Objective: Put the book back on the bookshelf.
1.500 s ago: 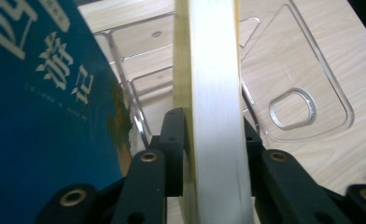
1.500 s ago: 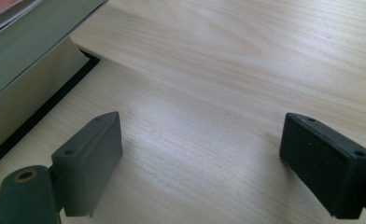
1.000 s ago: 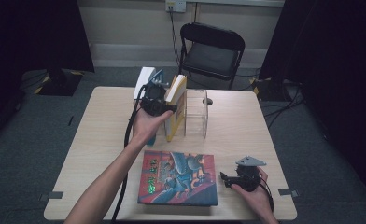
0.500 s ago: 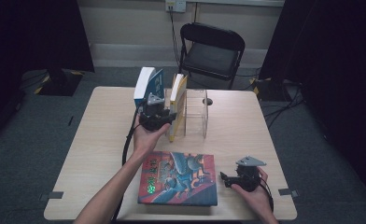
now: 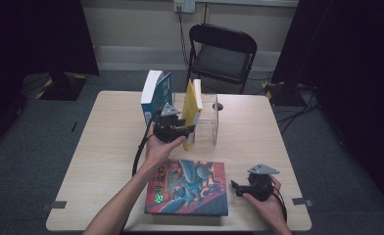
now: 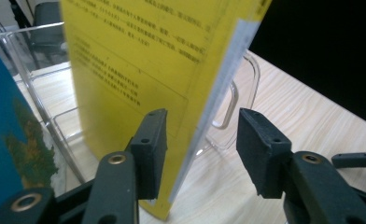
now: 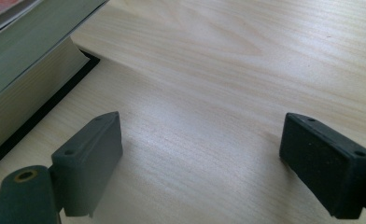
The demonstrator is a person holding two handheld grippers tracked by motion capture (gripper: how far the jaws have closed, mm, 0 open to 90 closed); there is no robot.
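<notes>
Yellow book [image 5: 192, 111]: stood upright on the table [image 5: 107, 161], at the front of a clear acrylic stand [image 5: 208, 120], between that stand and a blue book [image 5: 156, 95] that is likewise stood on end.

Left gripper [image 6: 200, 154]: brought to the yellow book's near edge, the jaws having just been opening; the cover [image 6: 125, 70] is straddled, one pad close against its yellow face, the other well off to the far side, so nothing is pinched.

Reason for the hold: judged to be a steadying or re-gripping of the book so that it stays upright against the stand rather than tipping.

Right gripper [image 5: 251, 187]: held low at the table's near right, jaws spread wide over bare wood, nothing between them; judged to be parked out of the way.

Large red book [image 5: 187, 188]: laid flat near the front edge, just beside the right gripper.

Left gripper view: the printed text on the yellow cover and the gap at the far pad are made plain.

High view: the order of books and stand, and a chair [image 5: 222, 54] beyond the table, are given.

Right gripper view: the red book's page block [image 7: 27, 79] is seen close.
</notes>
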